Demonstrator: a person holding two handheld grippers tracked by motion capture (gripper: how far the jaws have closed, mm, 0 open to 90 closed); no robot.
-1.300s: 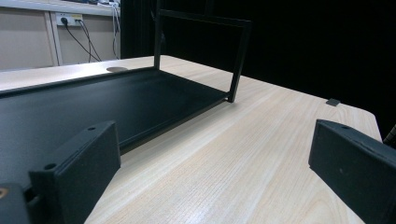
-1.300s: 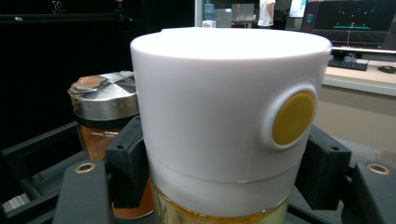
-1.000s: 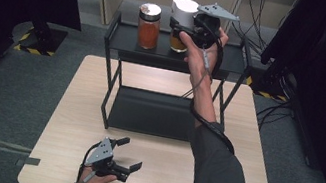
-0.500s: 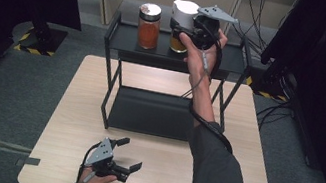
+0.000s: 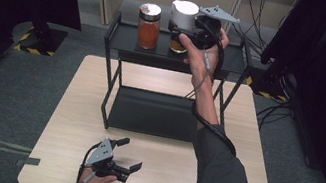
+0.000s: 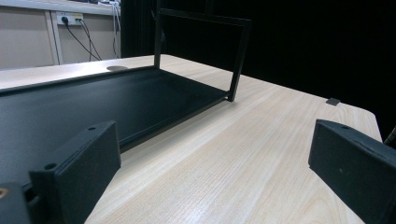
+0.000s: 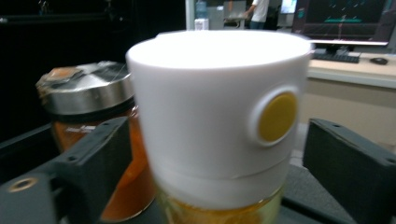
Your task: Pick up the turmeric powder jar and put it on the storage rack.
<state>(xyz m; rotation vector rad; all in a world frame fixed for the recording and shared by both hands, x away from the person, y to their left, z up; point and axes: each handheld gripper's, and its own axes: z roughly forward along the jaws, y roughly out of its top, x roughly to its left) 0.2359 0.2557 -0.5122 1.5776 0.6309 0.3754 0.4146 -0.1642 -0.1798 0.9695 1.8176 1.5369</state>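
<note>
A jar with a tall white cap (image 5: 184,14) and amber contents stands on the top shelf of a black rack (image 5: 123,46). My right gripper (image 5: 181,35) is open, with one jaw on each side of this jar (image 7: 215,121); I cannot tell if they touch it. Just to its left stands a second jar with a metal lid (image 5: 149,27) and orange contents, also seen behind the left jaw (image 7: 86,93). My left gripper (image 5: 131,154) lies open and empty on the wooden table (image 5: 244,136) near its front edge, its jaws wide apart over bare wood (image 6: 215,158).
The rack's lower tray (image 5: 152,112) sits on the table's middle, and its black surface (image 6: 93,98) reaches close to my left gripper. Thin rack legs (image 6: 238,60) rise at the corners. Dark curtains and cables surround the table.
My right gripper has shifted only slightly around the white-capped jar. The left gripper has stayed where it was.
</note>
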